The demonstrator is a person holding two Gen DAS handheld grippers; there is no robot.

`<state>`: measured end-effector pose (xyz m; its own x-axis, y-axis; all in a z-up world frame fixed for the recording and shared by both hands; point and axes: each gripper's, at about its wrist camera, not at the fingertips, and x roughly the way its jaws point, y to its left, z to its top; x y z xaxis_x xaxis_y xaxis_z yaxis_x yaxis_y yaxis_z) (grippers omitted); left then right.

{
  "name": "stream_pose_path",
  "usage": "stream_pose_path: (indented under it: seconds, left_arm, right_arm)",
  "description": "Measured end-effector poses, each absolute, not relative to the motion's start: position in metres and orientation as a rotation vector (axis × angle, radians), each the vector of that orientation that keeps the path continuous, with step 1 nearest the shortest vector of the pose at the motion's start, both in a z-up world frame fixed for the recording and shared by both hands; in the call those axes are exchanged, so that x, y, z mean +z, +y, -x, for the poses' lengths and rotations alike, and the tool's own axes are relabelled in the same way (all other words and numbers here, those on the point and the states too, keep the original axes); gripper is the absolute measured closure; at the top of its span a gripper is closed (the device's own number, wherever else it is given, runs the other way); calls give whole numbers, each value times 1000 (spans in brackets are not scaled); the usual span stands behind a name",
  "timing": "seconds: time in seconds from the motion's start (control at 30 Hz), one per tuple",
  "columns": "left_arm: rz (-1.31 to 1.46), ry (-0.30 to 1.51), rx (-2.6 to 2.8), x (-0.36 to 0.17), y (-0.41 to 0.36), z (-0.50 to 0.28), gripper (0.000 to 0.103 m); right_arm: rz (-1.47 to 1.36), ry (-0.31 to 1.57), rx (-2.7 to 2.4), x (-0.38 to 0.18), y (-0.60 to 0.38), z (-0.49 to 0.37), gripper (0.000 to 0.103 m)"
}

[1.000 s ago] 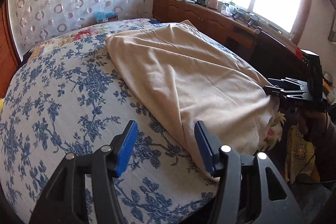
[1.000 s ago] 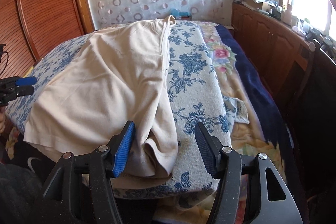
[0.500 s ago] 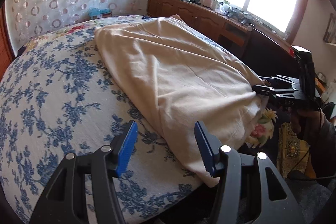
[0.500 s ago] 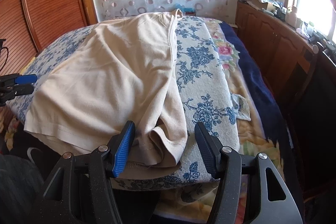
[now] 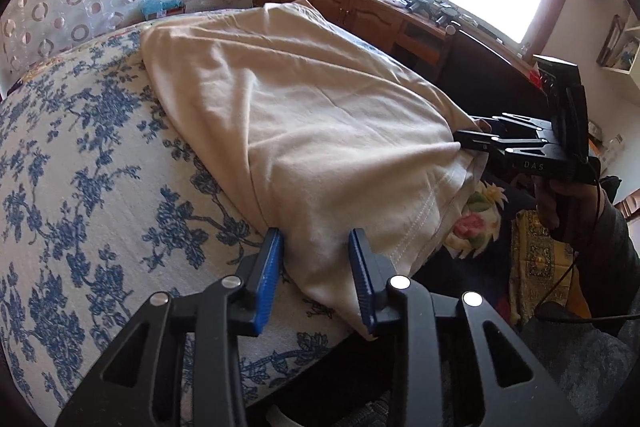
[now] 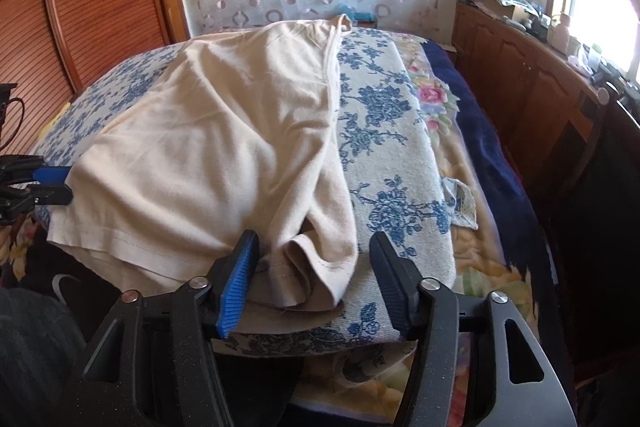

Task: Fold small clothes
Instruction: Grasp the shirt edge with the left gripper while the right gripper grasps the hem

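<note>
A cream shirt lies spread over the blue-flowered bedspread on the bed, its hem draped over the near edge. In the left wrist view the left tongs sit at 6 o'clock with the shirt's lower left corner between the blue pads; the jaws have just been closing and stand narrow, the cloth bulging between them, though I cannot tell whether the pads already press it. In the right wrist view the right tongs are also at 6 o'clock, about half open and have just been closing a little, straddling the bunched sleeve and hem at the lower right corner without pinching it yet.

Risks, as I judge them:
- The left pads may catch only the top layer near the stitched hem, so the underlayer would sag and the fold come out skewed
- The right corner is rumpled and doubled over; closing there could seize the sleeve rather than the hem, twisting the shirt when lifted
- Either jaw could nip the bedspread along with the shirt, since the cloth lies flat on it, and drag the cover
- With one side gripped before the other, a lift would pull the shirt off toward the bed's edge

Readable writing: the letters "DAS" on the body of the right tongs, seen at 3 o'clock in the left wrist view; nothing else is legible
</note>
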<state>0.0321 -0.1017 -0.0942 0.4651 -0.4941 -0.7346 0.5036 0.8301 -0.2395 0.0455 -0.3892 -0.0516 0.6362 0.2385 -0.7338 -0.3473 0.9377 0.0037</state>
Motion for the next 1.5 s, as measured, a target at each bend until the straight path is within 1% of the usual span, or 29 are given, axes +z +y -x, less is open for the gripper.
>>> stream_pose_path:
  seconds: [0.03,0.1,0.13,0.17,0.2,0.33,0.47,0.6,0.77,1.03,1.33,1.43,1.47,1.5]
  left_arm:
    - [-18,891,-610,-94,-103,-31,71]
    - [-28,889,-608,-94,-105,-30,71]
    - [-30,888,-611,-94,-105,-30,72]
    - [-34,886,-621,-94,-106,-29,91]
    - [-37,886,-625,-94,-106,-30,100]
    - [-16,813,-622,-77,-101,-32,101]
    - [20,716,-608,-43,-90,-46,101]
    - [43,658,-576,-16,-76,-87,101]
    - [74,651,-520,-5,-58,-142,101]
    - [95,688,-470,-17,-46,-218,101]
    - [87,731,-459,-39,-41,-264,100]
    - [95,738,-474,-40,-37,-266,97]
    - [93,735,-479,-40,-34,-264,92]
    - [88,735,-482,-40,-32,-260,81]
  right_arm:
    - [146,816,344,-52,-387,-46,53]
    - [150,815,368,-52,-382,-46,67]
    - [152,814,376,-52,-381,-46,70]
    - [153,813,388,-52,-379,-46,86]
    - [144,815,413,-52,-378,-47,95]
    - [107,774,466,-42,-376,-47,97]
    - [47,670,498,-10,-379,-53,97]
    - [51,573,519,27,-368,-79,97]
    - [72,528,514,51,-350,-139,97]
    - [58,554,490,49,-339,-228,97]
    - [96,640,475,14,-328,-289,96]
    - [99,670,463,7,-327,-301,94]
    - [96,678,459,6,-327,-303,91]
    - [93,681,458,6,-329,-304,89]
